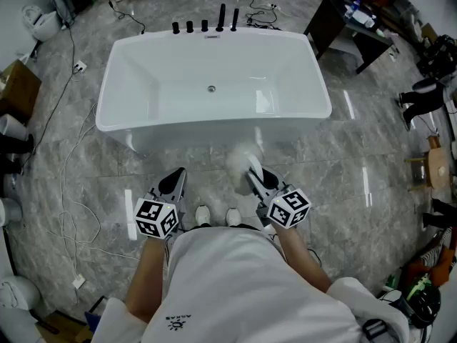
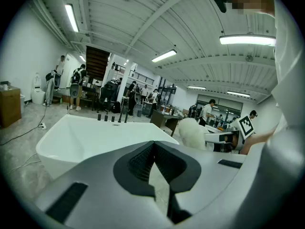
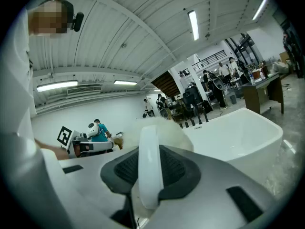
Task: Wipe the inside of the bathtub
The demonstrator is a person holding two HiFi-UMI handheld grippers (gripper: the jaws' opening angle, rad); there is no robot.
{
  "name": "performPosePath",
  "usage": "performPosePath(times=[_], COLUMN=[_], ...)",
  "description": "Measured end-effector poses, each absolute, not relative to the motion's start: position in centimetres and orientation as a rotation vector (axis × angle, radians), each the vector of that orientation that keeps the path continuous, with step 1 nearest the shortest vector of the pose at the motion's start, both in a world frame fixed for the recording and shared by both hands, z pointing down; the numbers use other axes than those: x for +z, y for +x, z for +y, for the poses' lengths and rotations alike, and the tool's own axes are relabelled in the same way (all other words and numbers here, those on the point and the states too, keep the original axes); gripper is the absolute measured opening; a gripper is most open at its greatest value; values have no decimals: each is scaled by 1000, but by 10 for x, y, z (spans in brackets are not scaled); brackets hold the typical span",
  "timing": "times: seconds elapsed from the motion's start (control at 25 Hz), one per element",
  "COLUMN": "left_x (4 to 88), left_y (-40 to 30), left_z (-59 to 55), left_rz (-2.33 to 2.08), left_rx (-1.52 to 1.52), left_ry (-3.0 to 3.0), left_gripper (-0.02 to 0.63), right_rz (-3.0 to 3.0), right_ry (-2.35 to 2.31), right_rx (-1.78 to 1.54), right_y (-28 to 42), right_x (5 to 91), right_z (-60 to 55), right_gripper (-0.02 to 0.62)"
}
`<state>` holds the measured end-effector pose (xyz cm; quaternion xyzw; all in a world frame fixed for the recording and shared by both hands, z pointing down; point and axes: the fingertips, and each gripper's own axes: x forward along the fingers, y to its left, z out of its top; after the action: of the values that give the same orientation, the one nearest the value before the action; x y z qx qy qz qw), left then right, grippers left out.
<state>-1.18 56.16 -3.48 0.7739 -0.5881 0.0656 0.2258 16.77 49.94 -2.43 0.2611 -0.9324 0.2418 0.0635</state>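
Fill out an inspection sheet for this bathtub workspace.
Surface: grey marble floor; white bathtub stands on it.
Job's things: fluffy white duster, held in front of the bathtub, outside it; nothing seen inside the bathtub except the drain.
Clutter: cardboard box at the left.
Grippers: left gripper shut, empty; right gripper shut on the duster's handle.
Cables: white cable looped on the floor at the left.
Surroundings: black taps on the far rim; desk beyond.
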Motion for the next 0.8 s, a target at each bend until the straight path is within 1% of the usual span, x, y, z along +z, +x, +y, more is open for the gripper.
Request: performPosePath(times=[0.44,0.8], left_x=[-33,-31], left_y=[-27,-55], left_z=[562,568], left_rz=[-1623,-1625], left_rx=[169,149], left_ry=[2141,2145], left_gripper=[9,10], right_rz=[-2828,-2843], right_ry=[757,748], right_rx=[721,705], right_y=[149,119], right_x=[-26,-32], right_z=[502,503], right_gripper=[94,94])
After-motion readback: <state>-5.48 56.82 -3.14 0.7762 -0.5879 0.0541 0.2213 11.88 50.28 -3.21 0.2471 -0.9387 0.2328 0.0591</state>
